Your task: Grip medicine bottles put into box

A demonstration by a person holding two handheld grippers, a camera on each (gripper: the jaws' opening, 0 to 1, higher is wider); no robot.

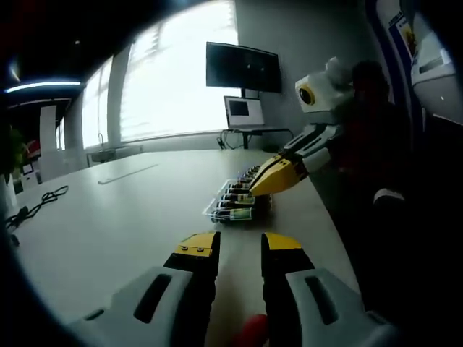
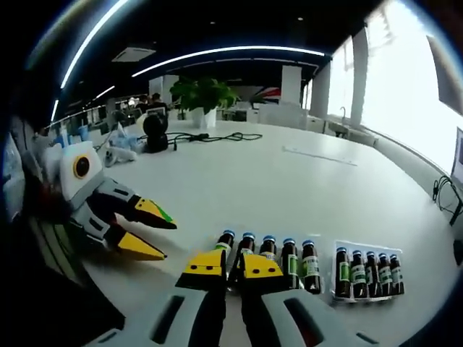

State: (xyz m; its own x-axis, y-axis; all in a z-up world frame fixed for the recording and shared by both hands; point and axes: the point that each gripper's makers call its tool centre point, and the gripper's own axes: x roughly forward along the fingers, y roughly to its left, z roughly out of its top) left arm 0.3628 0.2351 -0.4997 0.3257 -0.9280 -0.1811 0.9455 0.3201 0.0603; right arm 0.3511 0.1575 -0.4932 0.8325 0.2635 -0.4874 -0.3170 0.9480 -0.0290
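Looking along left gripper view: left gripper (image 1: 239, 249) low over the white table (image 1: 123, 217), yellow-tipped jaws apart, nothing between them.
Red thing: small red shape (image 1: 253, 331) at the base between the jaws, can't tell what it is.
Bottles in left gripper view: row of medicine bottles (image 1: 239, 195) standing ahead on the table, near its right edge; box not separable from the row here.
Right gripper in left gripper view: right gripper (image 1: 271, 177) comes in from the right, yellow tips at the bottle row; can't tell from here if it grips one.
Background left gripper view: monitor (image 1: 243, 66) on the wall, laptop (image 1: 244, 113) at the far end of the table, black cable (image 1: 32, 206) on the left.
Right gripper view: right gripper's (image 2: 233, 266) jaws close together around a loose bottle (image 2: 226, 246), leftmost of the row; looks clamped on it.
Loose row: five loose medicine bottles (image 2: 278, 260) upright side by side, blue caps, green labels, on the table (image 2: 253, 181).
Box: clear box (image 2: 369, 273) just right of the loose row, five bottles standing inside, touching each other.
Left gripper in right gripper view: left gripper (image 2: 155, 233) enters from the left, jaws apart, empty, near the loose row but not touching.
Background right gripper view: potted plant (image 2: 202, 97), black cable (image 2: 213, 136) on the far side of the table.
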